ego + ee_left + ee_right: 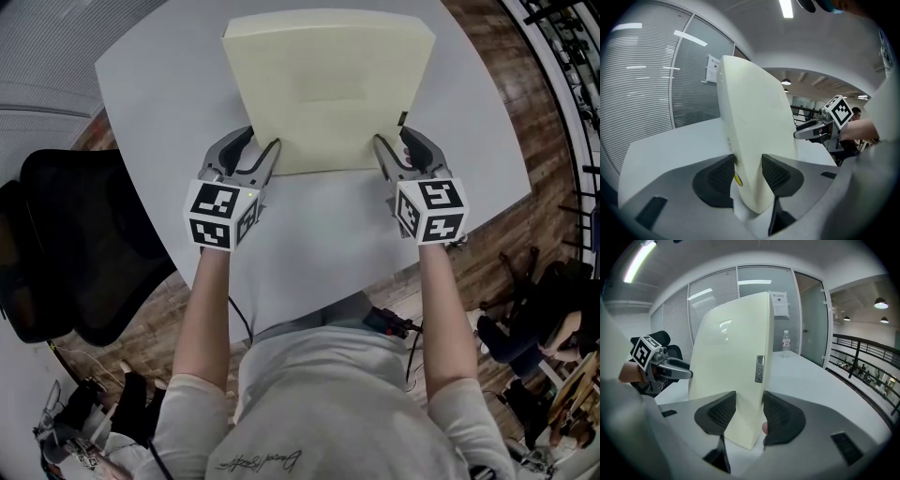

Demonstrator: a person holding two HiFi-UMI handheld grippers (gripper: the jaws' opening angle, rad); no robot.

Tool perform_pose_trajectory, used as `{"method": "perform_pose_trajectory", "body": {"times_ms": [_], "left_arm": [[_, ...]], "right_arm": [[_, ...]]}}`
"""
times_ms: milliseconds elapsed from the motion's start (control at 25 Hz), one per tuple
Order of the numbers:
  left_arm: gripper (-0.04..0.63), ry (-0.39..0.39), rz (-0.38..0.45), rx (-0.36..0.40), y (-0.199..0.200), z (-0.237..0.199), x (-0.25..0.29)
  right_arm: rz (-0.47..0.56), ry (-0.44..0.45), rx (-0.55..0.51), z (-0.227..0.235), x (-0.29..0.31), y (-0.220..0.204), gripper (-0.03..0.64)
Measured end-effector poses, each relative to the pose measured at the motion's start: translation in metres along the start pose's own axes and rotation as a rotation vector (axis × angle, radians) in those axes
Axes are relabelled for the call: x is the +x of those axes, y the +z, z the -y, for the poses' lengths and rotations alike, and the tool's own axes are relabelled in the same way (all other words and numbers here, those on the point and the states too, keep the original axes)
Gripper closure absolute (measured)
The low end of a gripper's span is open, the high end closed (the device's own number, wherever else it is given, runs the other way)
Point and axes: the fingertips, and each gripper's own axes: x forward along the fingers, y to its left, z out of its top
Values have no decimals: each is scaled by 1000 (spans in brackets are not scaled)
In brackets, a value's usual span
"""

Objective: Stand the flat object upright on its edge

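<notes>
A cream flat panel [328, 84] stands steeply on its lower edge on the white table [159, 84], its broad face toward me. My left gripper [272, 157] is shut on its lower left corner, and both pads press the panel [754, 126] in the left gripper view. My right gripper [380, 155] is shut on the lower right corner. In the right gripper view the panel [731, 362] sits between the pads, and a small grey button strip [760, 368] shows on its side edge. Each gripper sees the other: the right gripper [811, 132], the left gripper [670, 367].
A black office chair [66, 244] stands left of the table. A water bottle [786, 343] stands far back on the table. Glass partition walls [647, 84] lie beyond it, and a railing [862, 357] to the right. The table's rounded front edge lies just below the grippers.
</notes>
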Motion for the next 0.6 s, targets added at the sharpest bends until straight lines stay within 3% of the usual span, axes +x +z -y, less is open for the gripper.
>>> {"method": "perform_pose_trajectory", "body": {"times_ms": [600], "left_arm": [[403,17,28,-1,-2,-1,4]], "right_arm": [[41,-22,-5,1,0,-1,417]]}}
